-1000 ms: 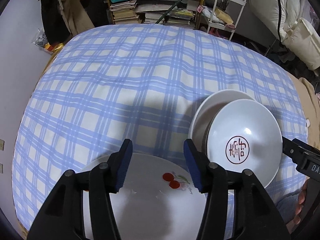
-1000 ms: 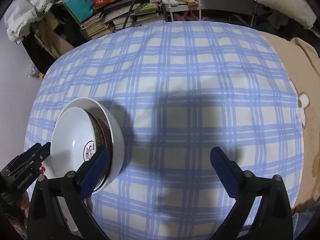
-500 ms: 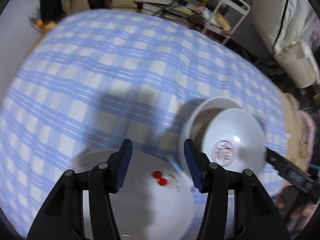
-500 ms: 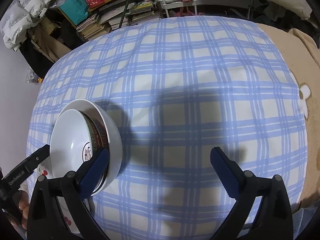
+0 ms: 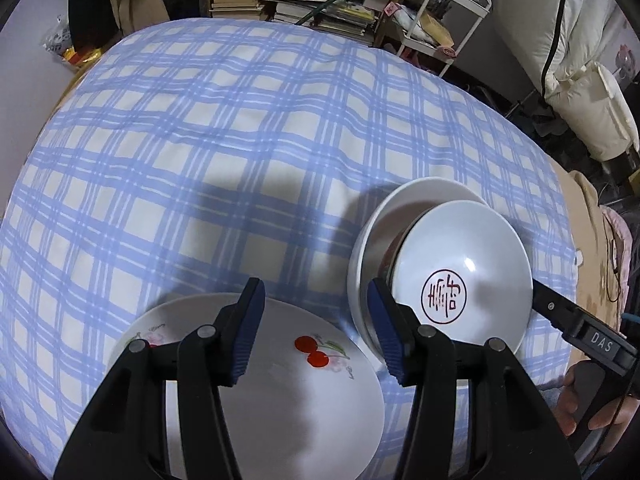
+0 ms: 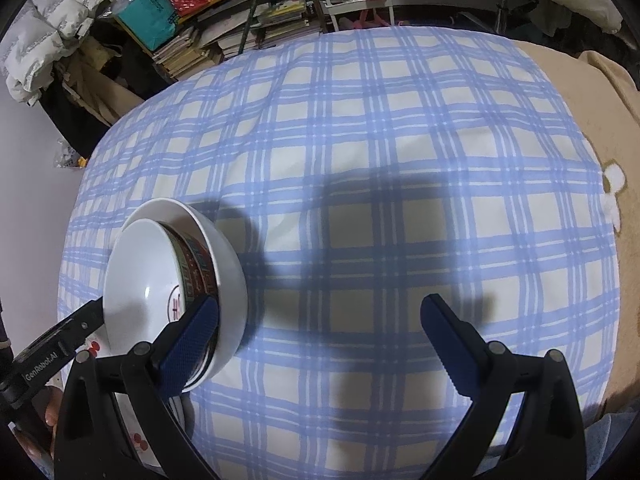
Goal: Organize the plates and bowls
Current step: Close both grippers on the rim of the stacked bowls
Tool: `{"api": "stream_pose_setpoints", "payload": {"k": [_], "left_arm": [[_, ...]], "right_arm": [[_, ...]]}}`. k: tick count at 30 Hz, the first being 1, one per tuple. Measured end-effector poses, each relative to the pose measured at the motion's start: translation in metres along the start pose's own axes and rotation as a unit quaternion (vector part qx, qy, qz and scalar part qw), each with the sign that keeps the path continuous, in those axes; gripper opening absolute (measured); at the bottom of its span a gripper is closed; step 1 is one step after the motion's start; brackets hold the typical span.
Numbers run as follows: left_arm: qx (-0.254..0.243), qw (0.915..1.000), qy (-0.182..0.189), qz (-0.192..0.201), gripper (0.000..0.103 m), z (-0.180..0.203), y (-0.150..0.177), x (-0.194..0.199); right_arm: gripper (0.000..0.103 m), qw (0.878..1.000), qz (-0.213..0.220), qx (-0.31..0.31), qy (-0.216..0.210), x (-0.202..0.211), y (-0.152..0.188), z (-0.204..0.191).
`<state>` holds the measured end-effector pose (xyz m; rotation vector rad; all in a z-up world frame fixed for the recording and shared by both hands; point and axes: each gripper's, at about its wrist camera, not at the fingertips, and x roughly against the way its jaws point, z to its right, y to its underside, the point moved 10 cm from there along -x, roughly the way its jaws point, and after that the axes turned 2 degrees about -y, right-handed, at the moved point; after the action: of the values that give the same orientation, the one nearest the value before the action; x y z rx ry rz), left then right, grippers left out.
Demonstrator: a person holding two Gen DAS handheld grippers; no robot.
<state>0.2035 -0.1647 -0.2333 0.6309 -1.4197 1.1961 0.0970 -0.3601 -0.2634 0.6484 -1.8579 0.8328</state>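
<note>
A plate (image 5: 280,400) is lying at the bed's (image 5: 240,140) near edge. Just to its right, a bowl (image 5: 464,276) is sitting tilted inside a larger bowl (image 5: 424,194).

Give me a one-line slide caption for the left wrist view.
Open left gripper above a cherry-print plate, beside two nested bowls on a blue checked cloth.

We note each tool has black plastic arms with silver pivot screws and ribbed blue pads: left tool (image 5: 316,328), right tool (image 6: 320,344). White lettering marks the housings, "DAS" on one and "GenRobot.AI" on the other. A hand (image 5: 584,404) shows beside the lettered housing.
</note>
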Motion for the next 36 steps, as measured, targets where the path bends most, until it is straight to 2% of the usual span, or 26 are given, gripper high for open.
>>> {"api": "stream_pose_setpoints", "payload": {"k": [7,9,11,15,17,19,26,31,36], "left_arm": [[-0.012,0.9999,-0.01,0.004,0.052,0.001,0.0,0.001],[-0.012,0.9998,-0.012,0.004,0.052,0.001,0.0,0.0],[-0.011,0.9999,-0.013,0.004,0.052,0.0,-0.001,0.0],[-0.012,0.9997,-0.018,0.008,0.052,-0.001,-0.002,0.001],[-0.017,0.9997,-0.018,0.01,0.051,0.0,-0.003,0.002],[-0.012,0.9998,-0.013,0.011,0.049,-0.001,-0.004,0.001],[-0.012,0.9997,-0.006,0.021,0.038,0.003,-0.008,0.0],[0.023,0.9993,0.029,-0.005,0.038,-0.002,-0.009,-0.009],[0.0,1.0,0.009,0.0,0.034,0.004,-0.009,-0.011]], "right_arm": [[0.099,1.0,-0.005,-0.003,-0.025,-0.001,0.001,-0.006],[0.093,1.0,-0.005,-0.002,-0.031,0.0,0.001,-0.009],[0.08,0.999,-0.01,-0.003,-0.04,-0.001,0.002,-0.011],[0.069,0.998,-0.018,-0.004,-0.062,-0.003,0.004,-0.017],[0.055,0.997,-0.028,0.004,-0.072,-0.007,0.006,-0.024],[0.046,0.996,-0.033,0.011,-0.078,-0.011,0.008,-0.031],[0.045,0.997,-0.029,0.013,-0.077,-0.011,0.007,-0.035],[0.044,0.997,-0.027,0.015,-0.066,-0.011,0.005,-0.038],[0.041,0.998,-0.026,0.021,-0.059,-0.011,0.004,-0.04]]}}
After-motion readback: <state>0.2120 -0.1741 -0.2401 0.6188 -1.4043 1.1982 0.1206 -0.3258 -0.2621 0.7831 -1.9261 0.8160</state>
